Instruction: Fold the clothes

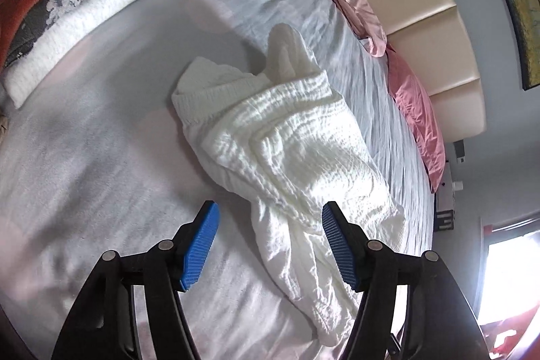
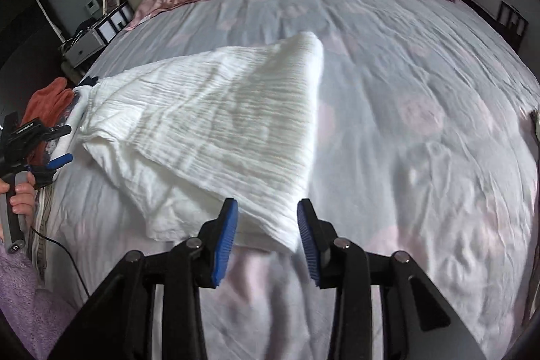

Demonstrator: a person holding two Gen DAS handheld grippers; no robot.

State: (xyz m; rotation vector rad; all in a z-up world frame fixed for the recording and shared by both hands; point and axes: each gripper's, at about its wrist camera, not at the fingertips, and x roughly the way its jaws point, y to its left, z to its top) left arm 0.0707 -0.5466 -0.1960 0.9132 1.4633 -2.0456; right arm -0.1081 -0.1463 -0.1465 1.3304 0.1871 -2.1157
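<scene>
Both grippers empty: left gripper (image 1: 268,242) jaws wide apart, right gripper (image 2: 267,237) jaws apart, nothing pinched. White garment (image 2: 216,130) lies loose on the bed (image 2: 422,123), partly doubled over, rumpled. Folded stack (image 1: 77,5) sits aside; this piece looks unfinished.
</scene>
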